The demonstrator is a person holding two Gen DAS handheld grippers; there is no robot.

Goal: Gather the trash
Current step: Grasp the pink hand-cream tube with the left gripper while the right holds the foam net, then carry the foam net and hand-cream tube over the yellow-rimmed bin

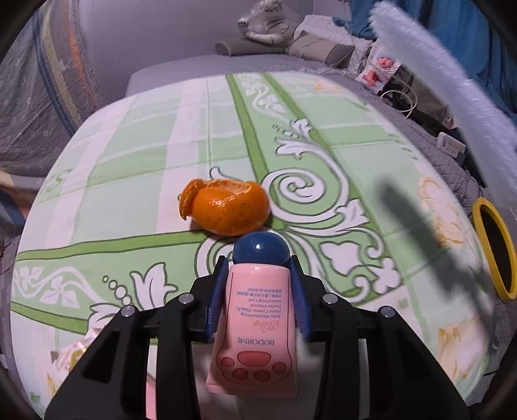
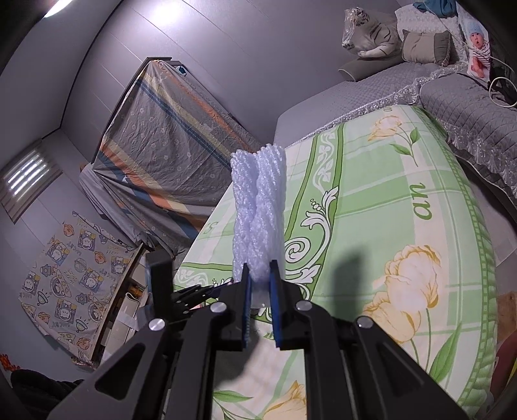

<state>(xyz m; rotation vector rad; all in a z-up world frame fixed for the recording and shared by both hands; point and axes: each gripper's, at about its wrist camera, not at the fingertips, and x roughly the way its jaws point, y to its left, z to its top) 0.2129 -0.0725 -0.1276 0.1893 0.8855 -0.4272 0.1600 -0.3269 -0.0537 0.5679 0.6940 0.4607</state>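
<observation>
My left wrist camera sits just behind its gripper [image 1: 260,284] and looks steeply down onto the green tablecloth [image 1: 161,135], close enough that the peel [image 1: 226,206] fills the centre. My right wrist camera looks along its gripper [image 2: 260,290] at a shallower angle, from higher, across the same tablecloth [image 2: 371,200]. Both views share the grey sofa [image 1: 194,64] [image 2: 371,84], the plush tiger [image 1: 268,19] [image 2: 371,29] and the draped sheet [image 1: 48,80] [image 2: 168,135].
</observation>
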